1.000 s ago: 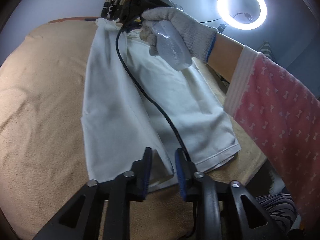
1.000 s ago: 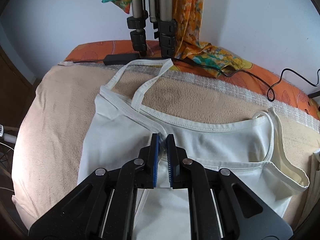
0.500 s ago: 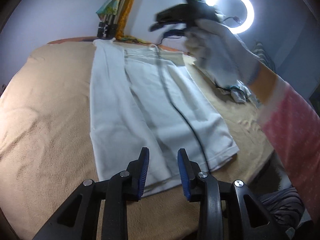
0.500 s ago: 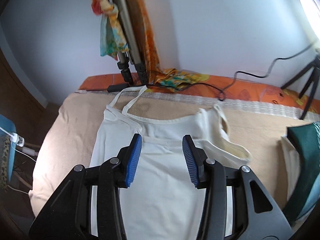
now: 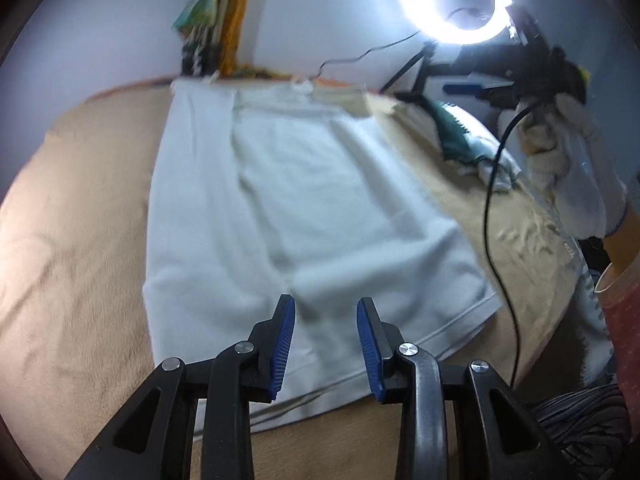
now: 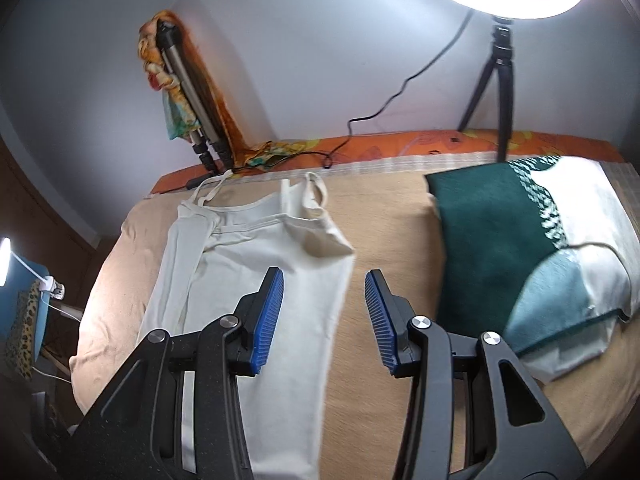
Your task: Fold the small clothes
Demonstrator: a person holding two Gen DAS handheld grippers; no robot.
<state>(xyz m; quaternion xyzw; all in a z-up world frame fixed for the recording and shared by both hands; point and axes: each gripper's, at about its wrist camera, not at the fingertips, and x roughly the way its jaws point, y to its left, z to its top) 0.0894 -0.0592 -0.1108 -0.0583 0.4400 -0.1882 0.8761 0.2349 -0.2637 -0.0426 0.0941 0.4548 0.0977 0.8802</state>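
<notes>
A white camisole top [image 5: 296,208] lies flat on the tan blanket [image 5: 72,240], its left side folded inward along its length. It also shows in the right wrist view [image 6: 256,280], straps toward the wall. My left gripper [image 5: 326,344] is open and empty, just above the hem. My right gripper [image 6: 324,320] is open and empty, raised above the top's right edge. In the left wrist view the right gripper [image 5: 496,80] is held high at the right by a gloved hand [image 5: 576,184].
A folded green and white garment [image 6: 520,264] lies on the blanket to the right. A ring light [image 5: 456,0] on a tripod [image 6: 500,80] stands at the back. A second tripod [image 6: 192,92] draped in colourful cloth leans on the wall. A black cable [image 5: 496,208] hangs from the right gripper.
The right gripper let go of the top's neckline, opened, and lifted away to the right. The left gripper opened wider and pulled back slightly from the hem.
</notes>
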